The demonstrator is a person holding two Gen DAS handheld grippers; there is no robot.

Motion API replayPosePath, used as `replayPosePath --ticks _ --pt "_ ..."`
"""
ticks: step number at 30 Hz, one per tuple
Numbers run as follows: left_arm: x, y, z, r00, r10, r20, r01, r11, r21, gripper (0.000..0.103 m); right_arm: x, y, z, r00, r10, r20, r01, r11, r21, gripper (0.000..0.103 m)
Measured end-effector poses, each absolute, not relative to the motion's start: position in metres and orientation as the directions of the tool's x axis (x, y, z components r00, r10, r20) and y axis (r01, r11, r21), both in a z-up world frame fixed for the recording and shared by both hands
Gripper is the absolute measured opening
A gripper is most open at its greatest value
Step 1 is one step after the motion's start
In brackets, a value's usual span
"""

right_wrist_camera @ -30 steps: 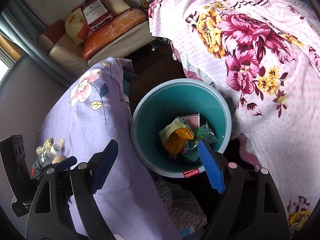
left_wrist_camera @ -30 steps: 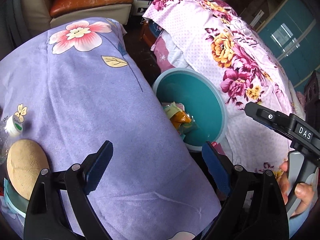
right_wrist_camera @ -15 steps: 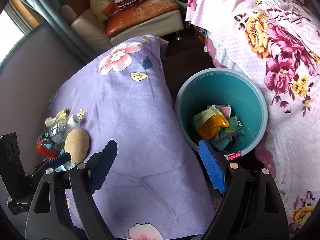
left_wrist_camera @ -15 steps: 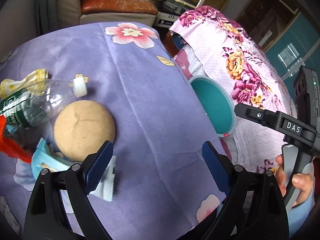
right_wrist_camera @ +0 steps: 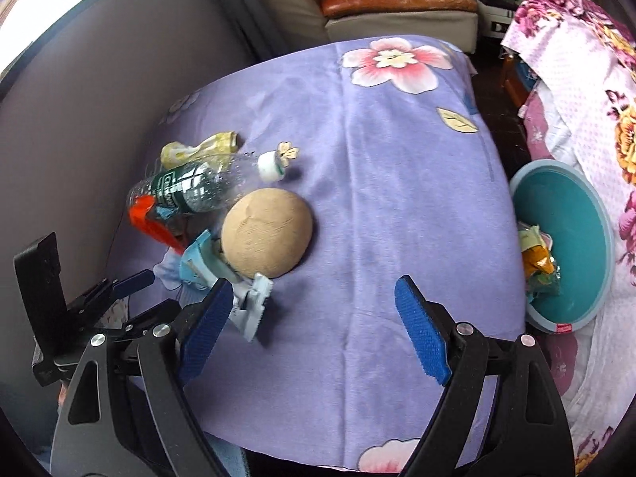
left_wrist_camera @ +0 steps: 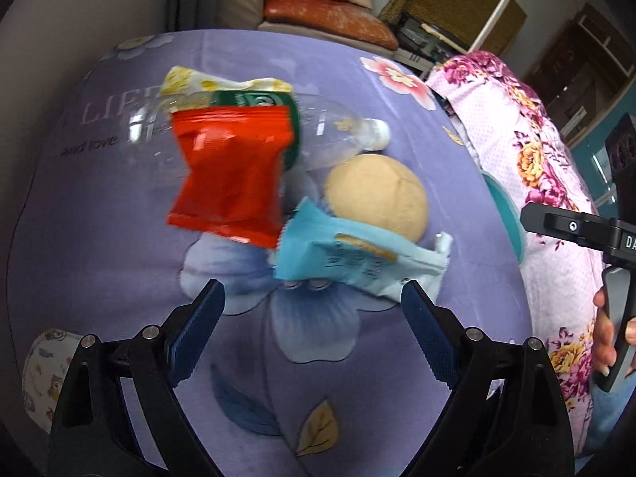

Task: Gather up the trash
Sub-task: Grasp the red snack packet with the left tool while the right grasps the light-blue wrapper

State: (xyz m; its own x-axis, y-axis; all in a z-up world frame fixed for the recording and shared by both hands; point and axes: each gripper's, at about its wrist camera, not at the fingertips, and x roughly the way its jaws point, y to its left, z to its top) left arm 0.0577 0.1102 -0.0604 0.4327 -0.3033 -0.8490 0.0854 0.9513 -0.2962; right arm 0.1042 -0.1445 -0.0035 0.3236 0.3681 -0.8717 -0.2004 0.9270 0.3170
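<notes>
Now that both my hands have swung from the bin [right_wrist_camera: 564,238] back over the purple-clothed table, left gripper [left_wrist_camera: 314,318] and right gripper [right_wrist_camera: 314,306] hang released and empty above the remaining trash: red wrapper [left_wrist_camera: 234,175], blue wrapper [left_wrist_camera: 349,262] and bottle [right_wrist_camera: 190,190] near its left edge.

On the purple flowered cloth [right_wrist_camera: 397,198] lay one clear plastic bottle [right_wrist_camera: 190,190], one red wrapper [left_wrist_camera: 234,175], one light blue wrapper [left_wrist_camera: 349,262], one crumpled yellow wrapper [right_wrist_camera: 198,147] and one round tan object [right_wrist_camera: 266,234]. One teal bin [right_wrist_camera: 576,238] stood beside the cloth, holding several wrappers too bunched to count. Two grippers were there, the left gripper [left_wrist_camera: 314,334] and the right gripper [right_wrist_camera: 314,326].
</notes>
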Motion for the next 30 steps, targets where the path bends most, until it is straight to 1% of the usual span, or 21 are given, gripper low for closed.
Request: replayPosePath --ticks 4,6,7,8,11,13,16,21,24,25,26,30 --pt "0.052 0.142 -0.070 0.440 -0.272 -0.856 0.025 0.956 -0.291 0.091 0.106 -0.100 -0.008 0.284 0.378 -0.881 -0.279 0.912 0.301 0.079" --pt "0.051 0.157 -0.075 0.441 -0.259 -0.859 -0.003 0.957 -0.291 0.091 0.109 -0.083 -0.011 0.249 0.388 -0.888 -0.319 0.898 0.303 0.072" --pt "0.049 0.164 -0.077 0.442 -0.257 -0.859 -0.015 0.956 -0.294 0.091 0.111 -0.071 -0.013 0.228 0.388 -0.893 -0.346 0.889 0.298 0.066" --pt "0.049 0.171 -0.078 0.443 -0.254 -0.860 -0.026 0.955 -0.296 0.091 0.113 -0.064 -0.014 0.218 0.384 -0.897 -0.362 0.886 0.291 0.063" --pt "0.049 0.184 -0.080 0.445 -0.241 -0.862 -0.047 0.956 -0.291 0.091 0.119 -0.037 -0.024 0.179 0.367 -0.913 -0.415 0.869 0.268 0.061" --pt "0.047 0.194 -0.081 0.450 -0.236 -0.861 -0.060 0.954 -0.293 0.091 0.120 -0.026 -0.031 0.161 0.354 -0.921 -0.435 0.863 0.256 0.058" --pt "0.045 0.202 -0.081 0.454 -0.232 -0.860 -0.076 0.952 -0.297 0.091 0.119 -0.016 -0.041 0.137 0.343 -0.929 -0.438 0.863 0.254 0.057" --pt "0.048 0.205 -0.082 0.457 -0.235 -0.858 -0.081 0.949 -0.304 0.091 0.111 -0.011 -0.062 0.089 0.336 -0.938 -0.429 0.863 0.268 0.050" --pt "0.053 0.198 -0.081 0.463 -0.234 -0.855 -0.068 0.952 -0.298 0.091 0.108 -0.012 -0.067 0.083 0.349 -0.933 -0.415 0.864 0.286 0.038" --pt "0.053 0.196 -0.080 0.470 -0.232 -0.852 -0.065 0.953 -0.296 0.091 0.106 -0.015 -0.068 0.069 0.379 -0.923 -0.405 0.856 0.321 0.021" --pt "0.055 0.192 -0.078 0.478 -0.229 -0.848 -0.062 0.954 -0.293 0.091 0.103 -0.017 -0.067 0.065 0.402 -0.913 -0.394 0.851 0.346 0.011" --pt "0.066 0.176 -0.072 0.497 -0.231 -0.836 -0.043 0.956 -0.289 0.091 0.094 -0.030 -0.055 0.088 0.444 -0.892 -0.376 0.844 0.383 0.010"
